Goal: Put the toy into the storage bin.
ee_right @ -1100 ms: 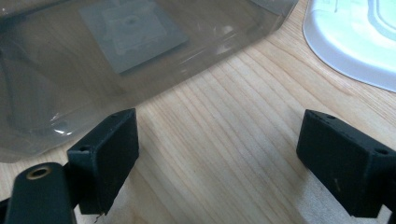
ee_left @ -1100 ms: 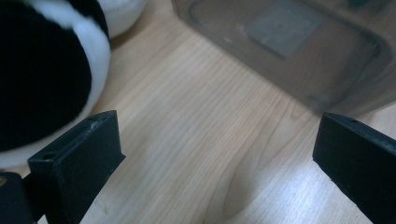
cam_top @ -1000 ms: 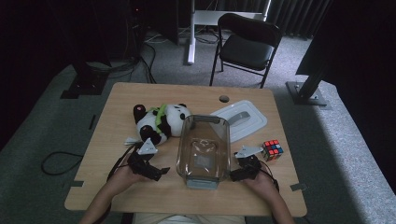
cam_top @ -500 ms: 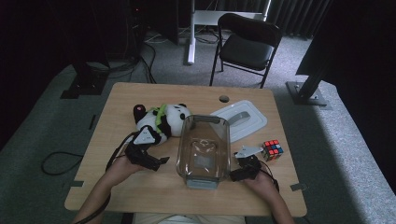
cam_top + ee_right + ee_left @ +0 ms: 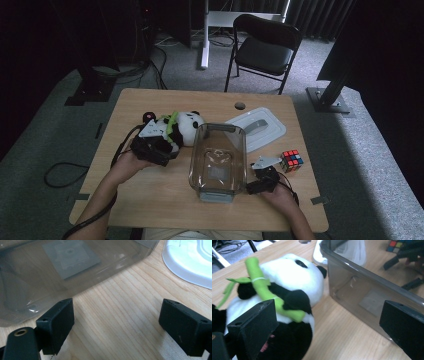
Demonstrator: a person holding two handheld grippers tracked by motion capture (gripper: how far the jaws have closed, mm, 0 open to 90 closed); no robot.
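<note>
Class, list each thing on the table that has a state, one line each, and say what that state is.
Left tool: open, at the panda.
Right tool: open, empty.
Panda: lying on the table.
Clear box: uncovered, empty.
Lid: off, beside the box.
Puzzle cube: scrambled.

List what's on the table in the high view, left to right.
left gripper → panda plush → clear plastic bin → right gripper → Rubik's cube. White lid left out: it spans from the bin to near the cube.
</note>
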